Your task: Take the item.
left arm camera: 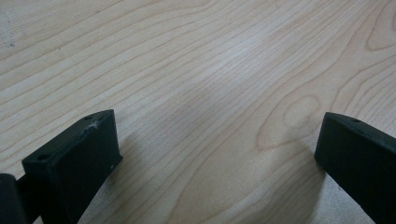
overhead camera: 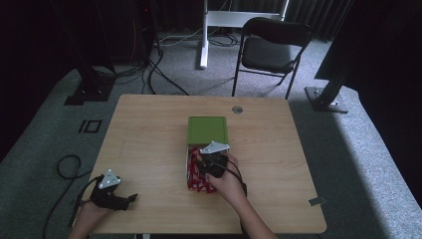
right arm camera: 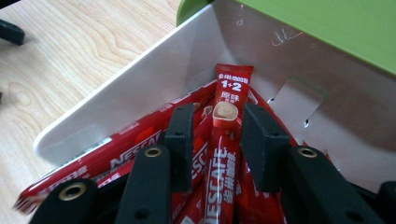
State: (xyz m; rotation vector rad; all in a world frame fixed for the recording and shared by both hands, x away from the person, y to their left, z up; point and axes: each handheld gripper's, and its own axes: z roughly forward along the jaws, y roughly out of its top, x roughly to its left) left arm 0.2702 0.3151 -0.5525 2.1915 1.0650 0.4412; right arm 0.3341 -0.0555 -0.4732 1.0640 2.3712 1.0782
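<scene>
The table [left arm camera: 196,70] is pale wood with a clear grain and a smooth, faintly sheened top. The coffee sachets [right arm camera: 224,154] are glossy red foil-like film. The box [right arm camera: 140,88] holding them looks like smooth white card inside, with a matt green lid [overhead camera: 207,129]. The left gripper [left arm camera: 217,149] has matt black plastic jaws, slightly scuffed

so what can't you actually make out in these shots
- High view: the right tongs' tips, hidden under their own body and the hand.
- Right gripper view: whether the pads press the coffee stick; the lower sticks, covered by the tongs.
- Left gripper view: the left tongs, cut off by the edges.
</scene>
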